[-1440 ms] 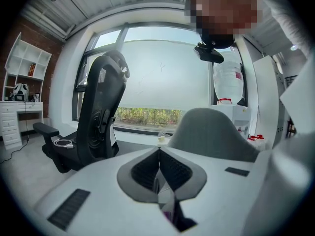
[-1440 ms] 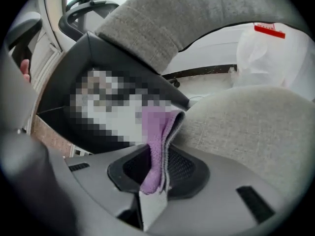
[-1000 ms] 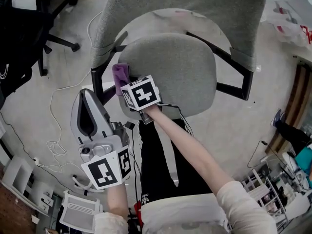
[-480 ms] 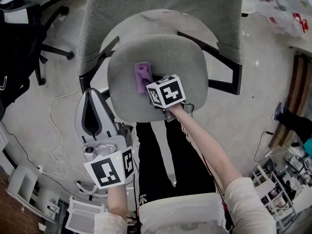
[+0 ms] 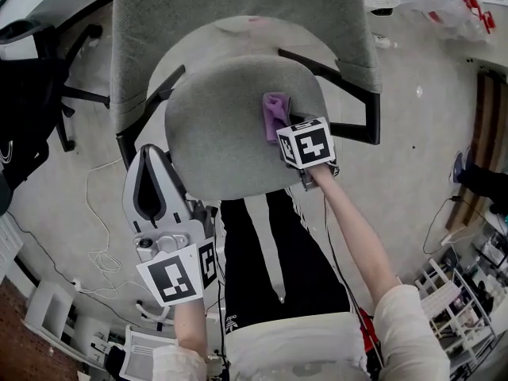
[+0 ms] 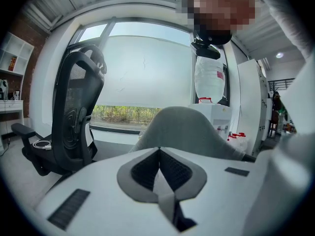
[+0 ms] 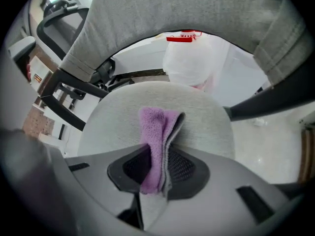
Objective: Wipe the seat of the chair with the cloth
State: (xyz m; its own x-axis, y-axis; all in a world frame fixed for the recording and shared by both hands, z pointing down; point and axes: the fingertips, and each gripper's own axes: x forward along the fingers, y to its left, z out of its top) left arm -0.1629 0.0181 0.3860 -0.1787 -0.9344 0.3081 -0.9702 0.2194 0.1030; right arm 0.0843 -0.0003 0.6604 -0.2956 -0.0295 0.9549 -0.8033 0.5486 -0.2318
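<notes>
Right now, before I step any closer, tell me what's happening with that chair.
A person is wiping the grey chair's seat. Their right gripper is shut on a folded purple cloth, which lies on the seat toward its right side. The left gripper takes no part: it is held beside the seat's front left edge, jaws together on nothing.

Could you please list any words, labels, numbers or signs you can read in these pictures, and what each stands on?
No text can be read.
Right-hand white marker cube and left-hand white marker cube: black square patterns only, no letters.
Red band on the white translucent container: too blurred to read.
Red print on the clear plastic bags on the floor: too small to read.
</notes>
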